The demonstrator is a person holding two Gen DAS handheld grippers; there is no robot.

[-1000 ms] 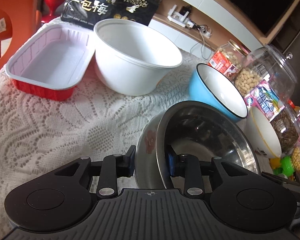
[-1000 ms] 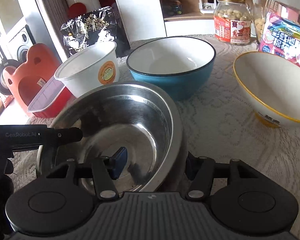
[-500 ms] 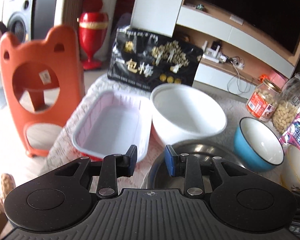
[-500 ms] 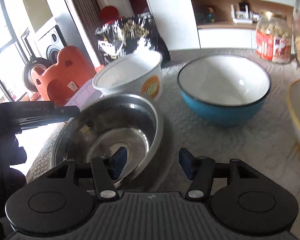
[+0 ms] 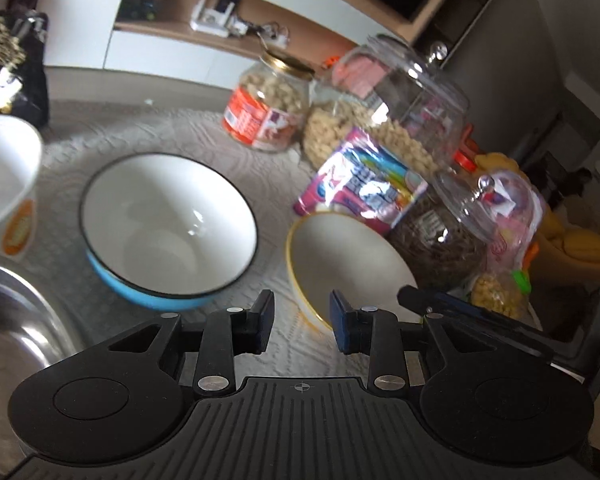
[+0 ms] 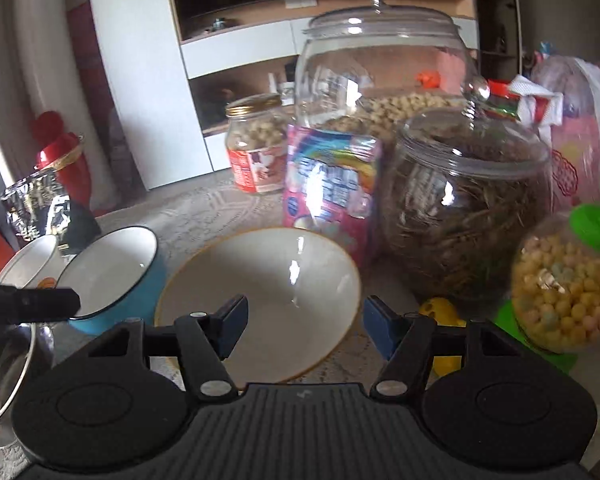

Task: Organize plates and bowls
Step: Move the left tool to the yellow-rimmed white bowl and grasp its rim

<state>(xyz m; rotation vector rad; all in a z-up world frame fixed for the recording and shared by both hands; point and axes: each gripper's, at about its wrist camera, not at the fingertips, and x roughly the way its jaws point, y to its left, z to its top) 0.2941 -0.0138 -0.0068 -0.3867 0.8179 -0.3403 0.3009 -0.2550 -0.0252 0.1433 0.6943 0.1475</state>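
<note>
both jaws stand apart and empty: your right gripper [image 6: 304, 330] straddles the yellow-rimmed bowl [image 6: 260, 300] at lower centre for pickup; left gripper [image 5: 302, 322] hovers beside it.

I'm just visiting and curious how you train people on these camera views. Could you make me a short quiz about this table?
1. True or false: the right gripper is clamped on the yellow-rimmed bowl.
2. Which bowl stands between the steel bowl and the yellow-rimmed bowl? A) blue bowl B) red bowl C) glass bowl
3. Fill in: the left gripper is ____ and holds nothing.

Key: 1 false; 2 A; 3 open.
</note>
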